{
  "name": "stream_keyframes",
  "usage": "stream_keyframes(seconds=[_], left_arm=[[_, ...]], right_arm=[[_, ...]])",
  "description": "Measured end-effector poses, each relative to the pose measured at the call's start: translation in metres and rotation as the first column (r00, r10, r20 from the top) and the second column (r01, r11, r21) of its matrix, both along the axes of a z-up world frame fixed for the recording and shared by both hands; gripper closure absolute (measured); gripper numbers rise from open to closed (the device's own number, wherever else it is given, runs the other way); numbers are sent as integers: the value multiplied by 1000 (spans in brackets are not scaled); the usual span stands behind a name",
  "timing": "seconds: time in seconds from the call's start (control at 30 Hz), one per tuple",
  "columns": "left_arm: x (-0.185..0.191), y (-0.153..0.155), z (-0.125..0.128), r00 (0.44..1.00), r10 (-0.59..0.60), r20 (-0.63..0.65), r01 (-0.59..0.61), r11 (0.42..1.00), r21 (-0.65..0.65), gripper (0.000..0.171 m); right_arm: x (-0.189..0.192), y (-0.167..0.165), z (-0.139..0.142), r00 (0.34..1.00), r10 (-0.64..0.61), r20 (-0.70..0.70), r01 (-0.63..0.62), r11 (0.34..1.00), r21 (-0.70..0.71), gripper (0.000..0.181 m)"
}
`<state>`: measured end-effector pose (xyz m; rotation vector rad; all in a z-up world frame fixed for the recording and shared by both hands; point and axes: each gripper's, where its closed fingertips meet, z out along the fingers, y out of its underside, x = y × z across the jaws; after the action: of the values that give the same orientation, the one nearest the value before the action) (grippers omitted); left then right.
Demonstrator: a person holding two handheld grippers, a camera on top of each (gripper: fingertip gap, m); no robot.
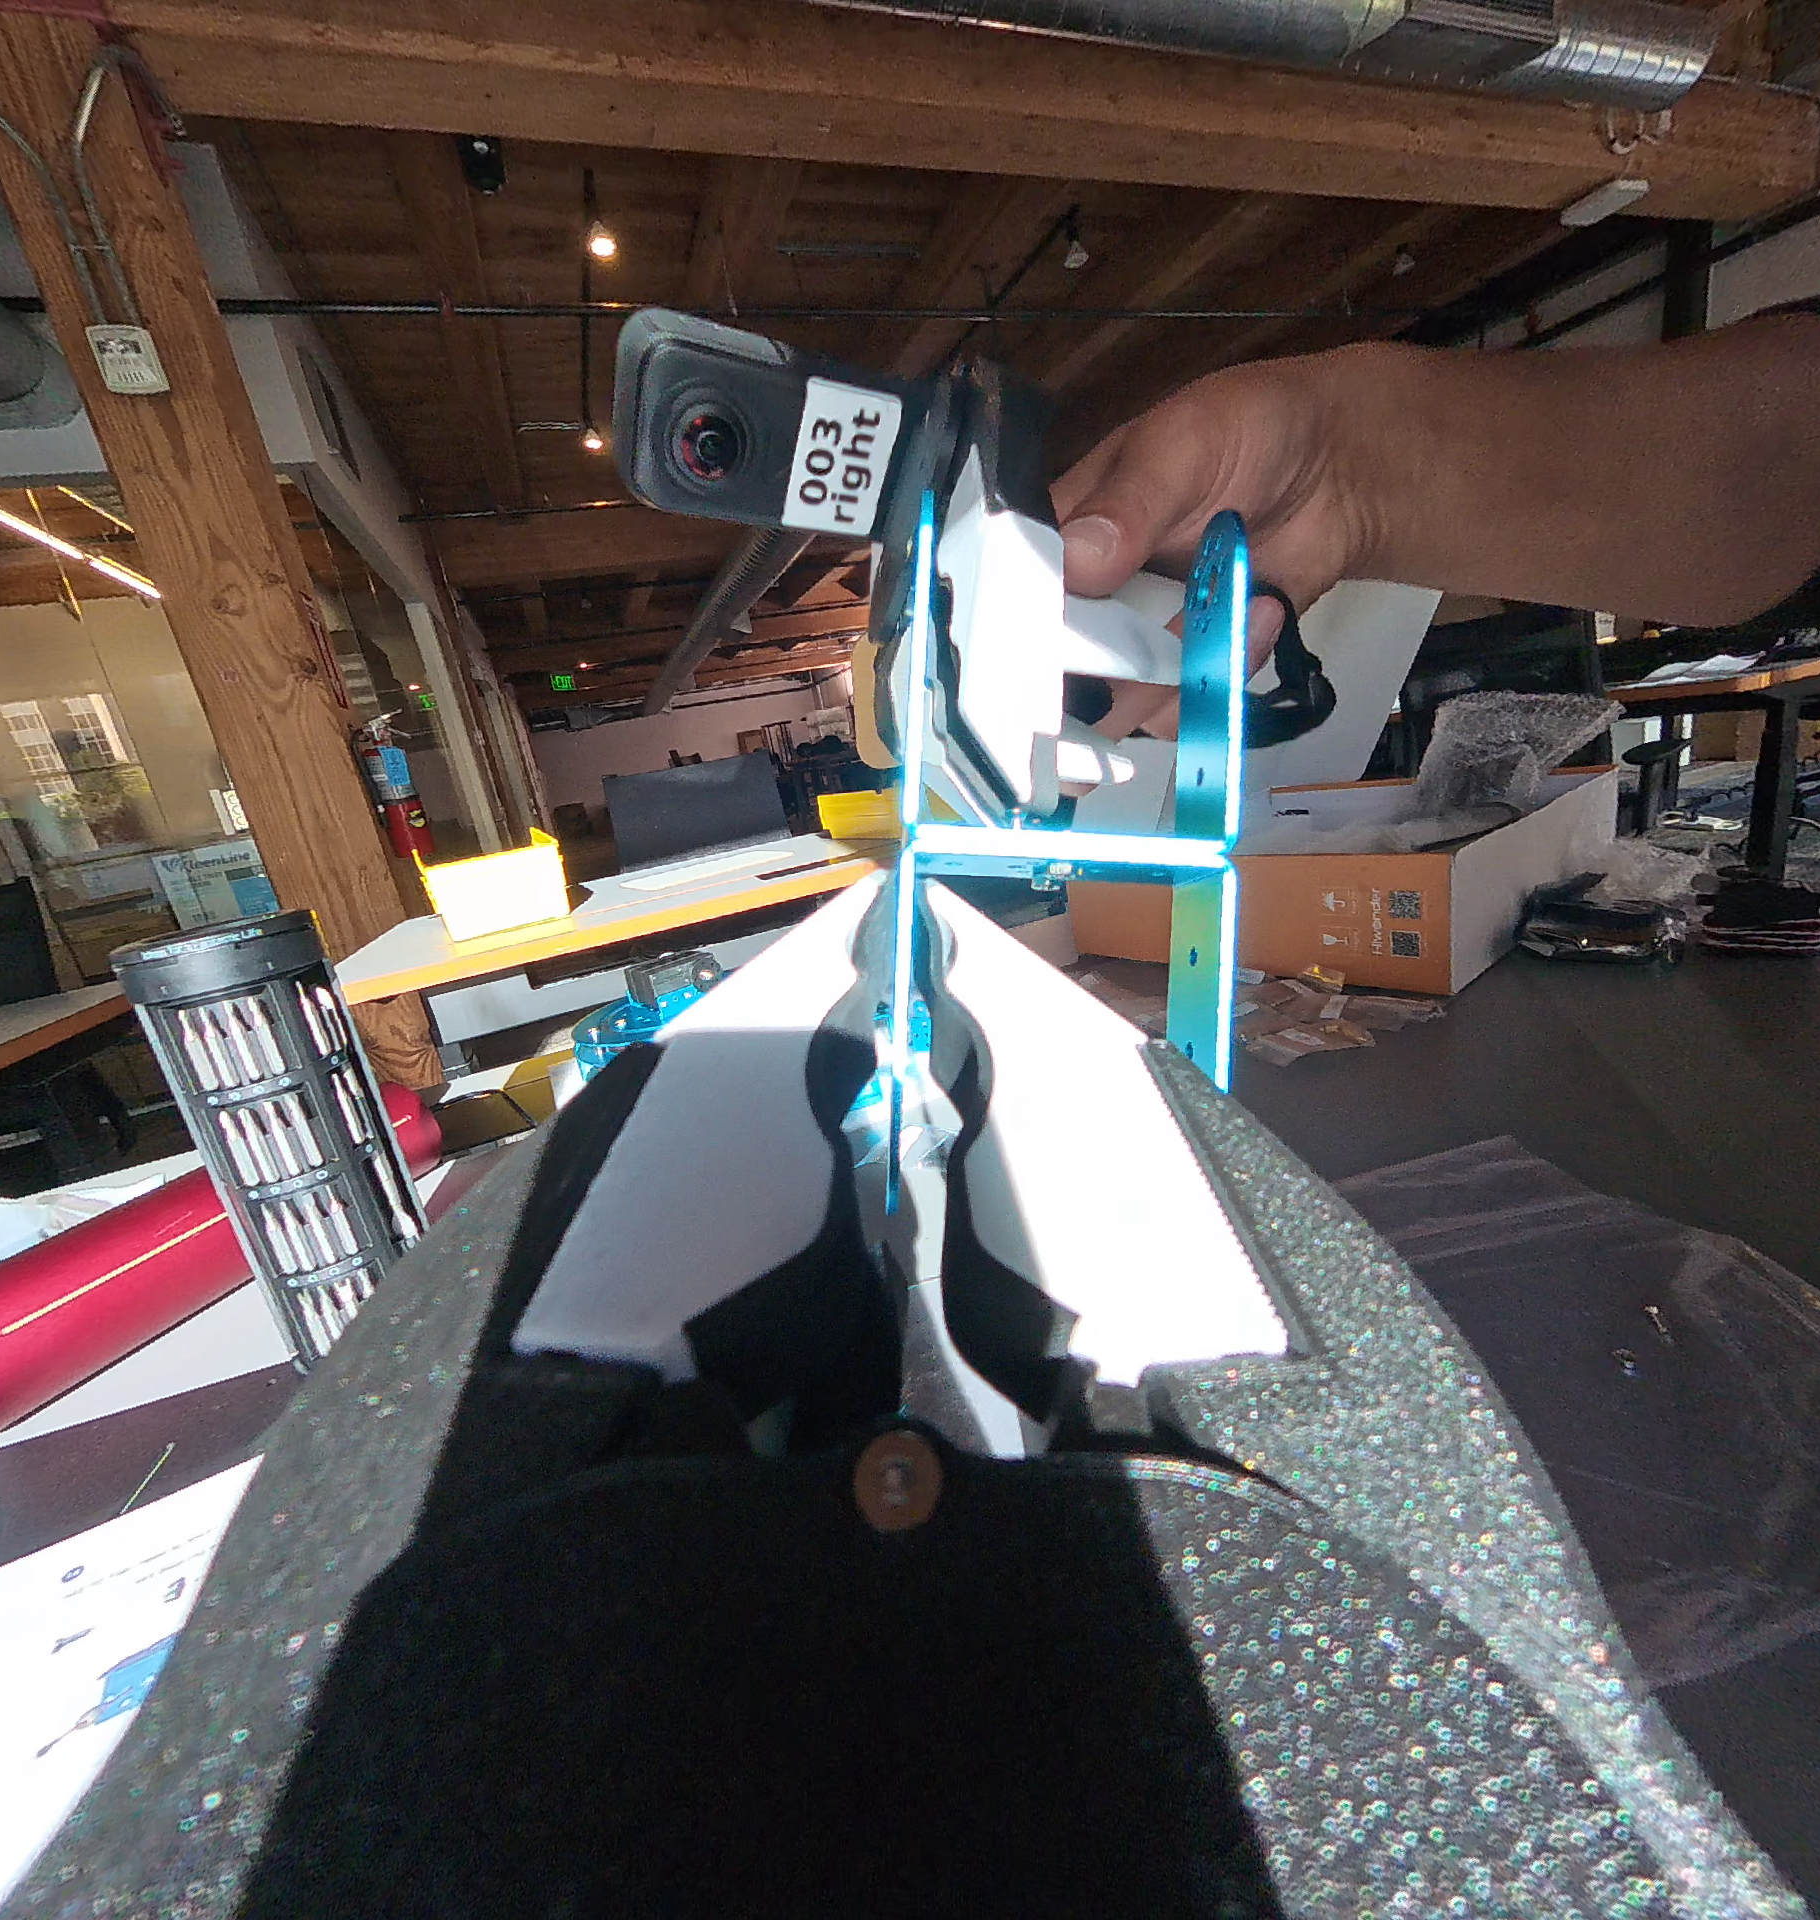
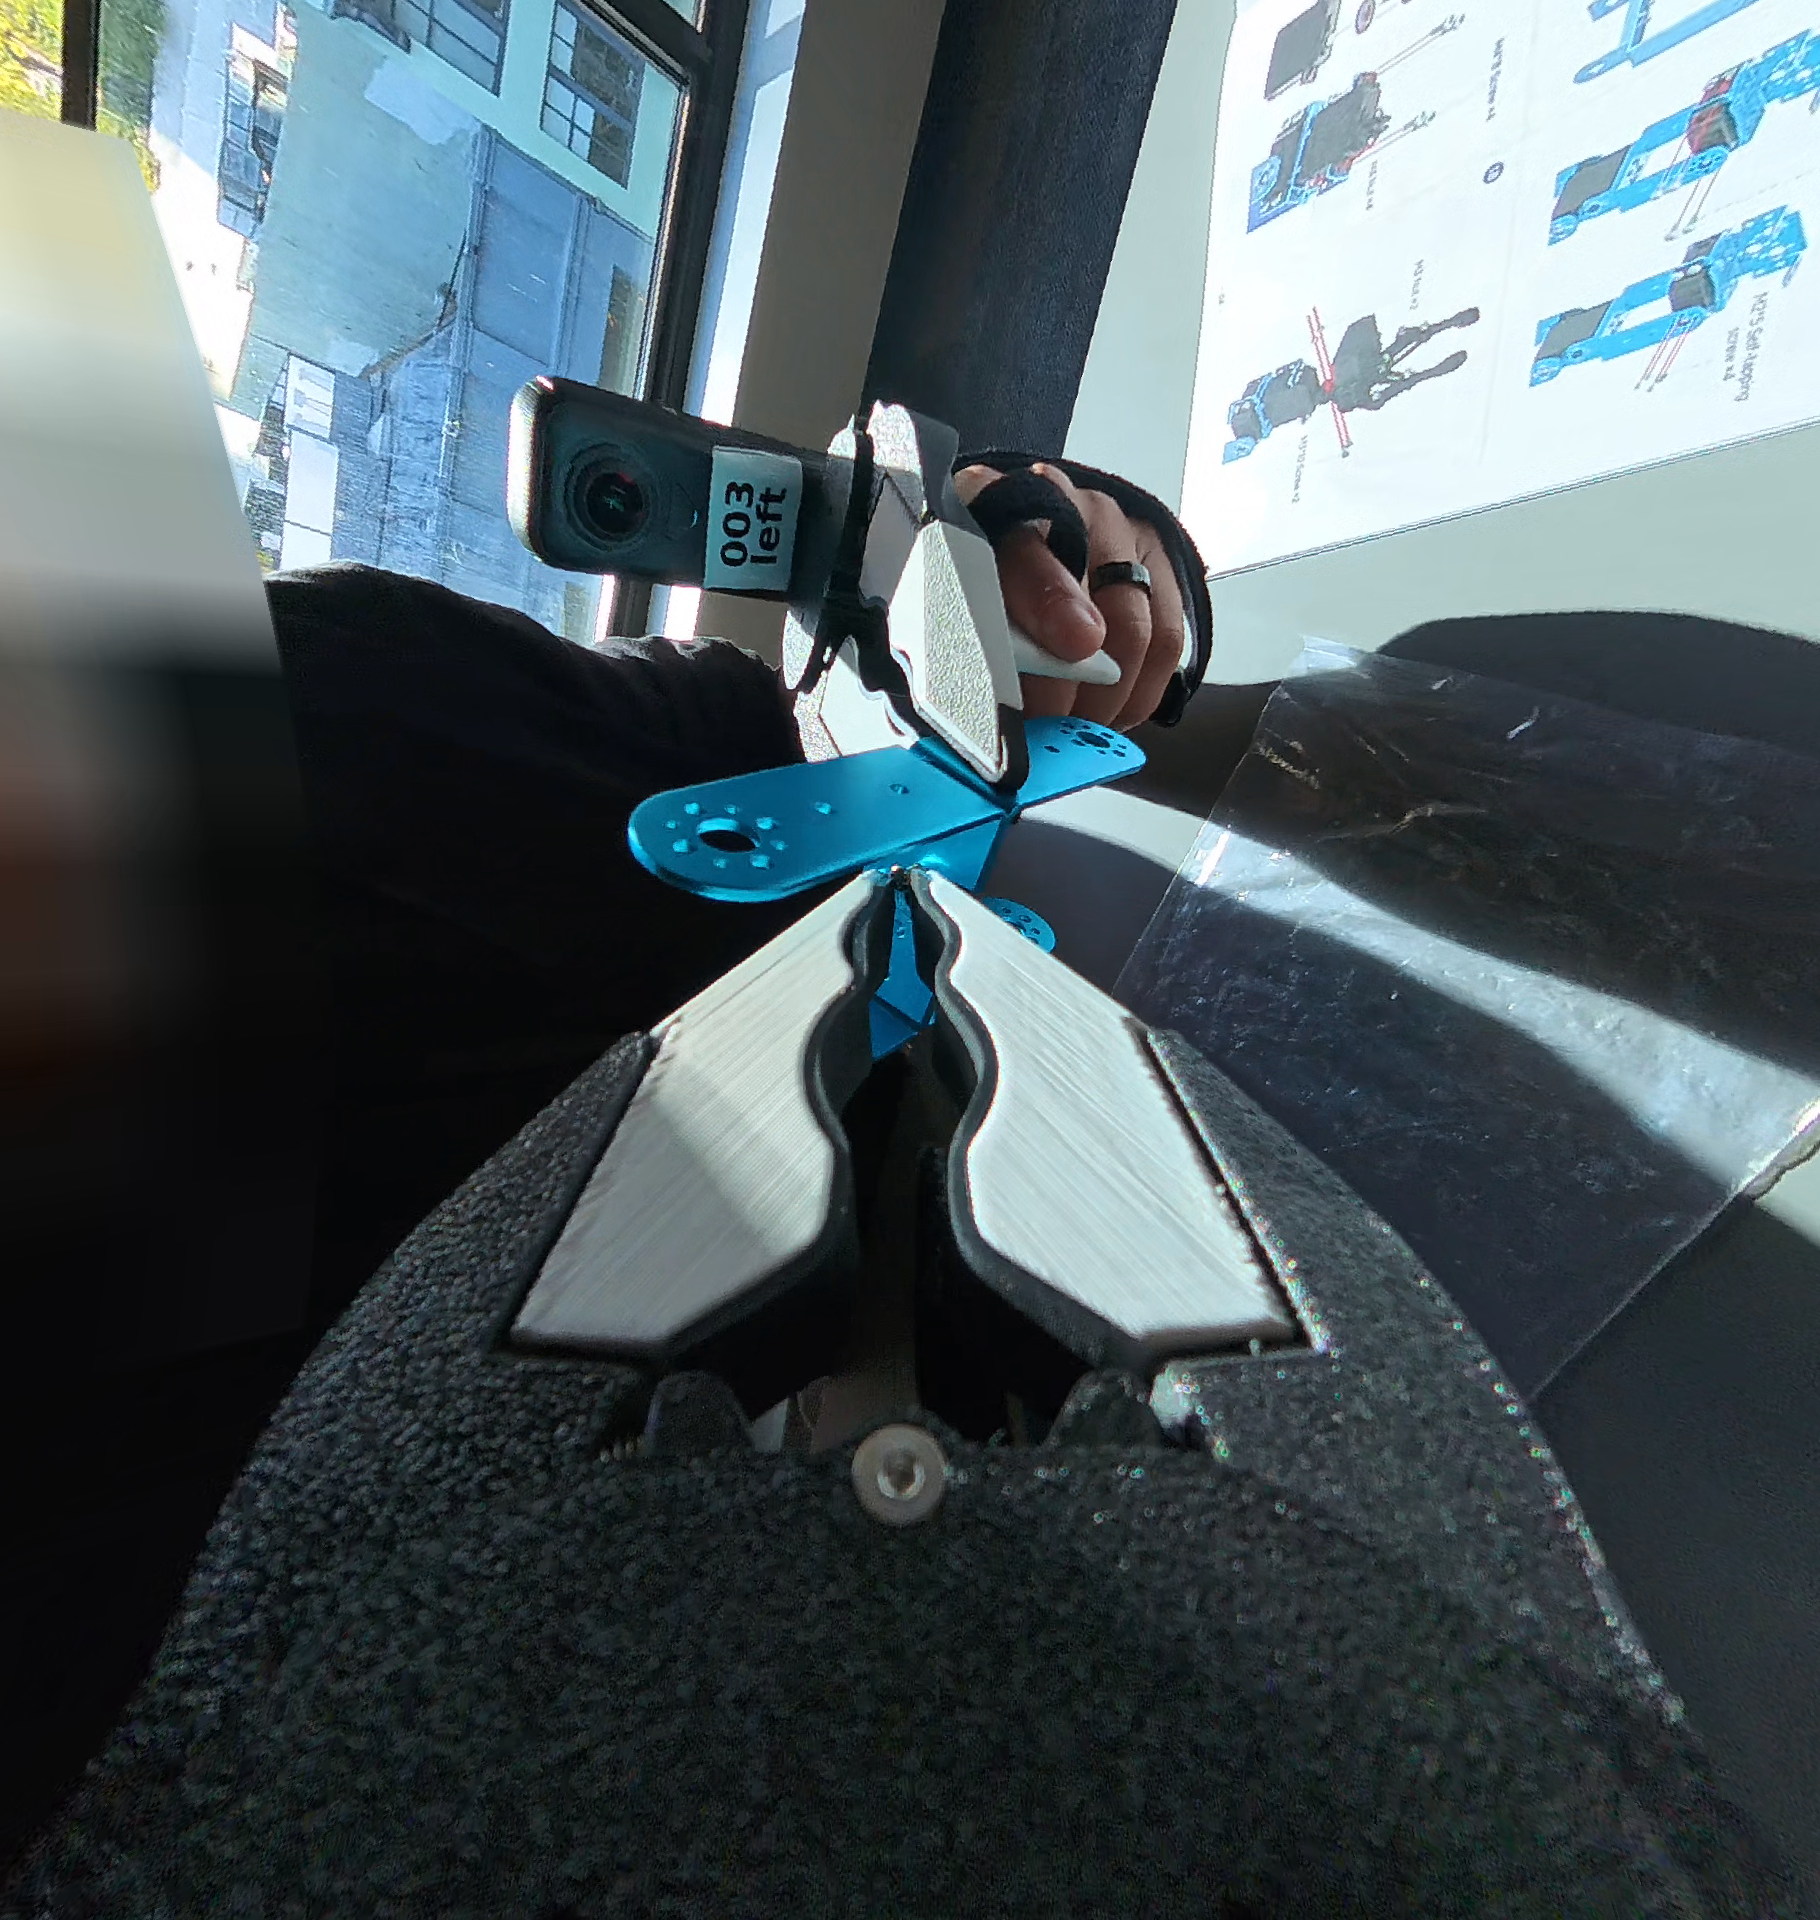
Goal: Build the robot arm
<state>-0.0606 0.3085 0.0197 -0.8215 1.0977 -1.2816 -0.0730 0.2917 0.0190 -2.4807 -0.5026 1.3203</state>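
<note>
my left gripper (image 1: 901, 894) and right gripper (image 2: 898, 883) both pinch blue bracket (image 2: 844, 821) midair | left view only: bit rack (image 1: 262, 1122) | right view only: instruction sheet (image 2: 1508, 260)

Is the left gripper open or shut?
Shut. In the left wrist view, the left gripper pinches a flange of the blue perforated metal bracket, its white fingers converging with no gap at the tips.

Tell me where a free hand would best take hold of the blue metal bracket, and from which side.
Probably by the bare arm of the blue metal bracket, the flat strip with the round holed end, coming from the side away from both tools. The left tool pinches one plate edge-on and the right tool another, so only those free flat faces offer room for fingers.
</note>
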Motion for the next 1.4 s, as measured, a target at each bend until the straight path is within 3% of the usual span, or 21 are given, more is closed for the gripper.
stream_keyframes(seconds=[0.57,1.4], left_arm=[[-5,3,7,999,9,43,-8,999,-31,171],[-8,13,7,999,31,44,-28,997,-76,171]], right_arm=[[-6,2,6,991,40,129,-37,999,-26,178],[-9,12,8,978,2,210,16,996,-85,178]])
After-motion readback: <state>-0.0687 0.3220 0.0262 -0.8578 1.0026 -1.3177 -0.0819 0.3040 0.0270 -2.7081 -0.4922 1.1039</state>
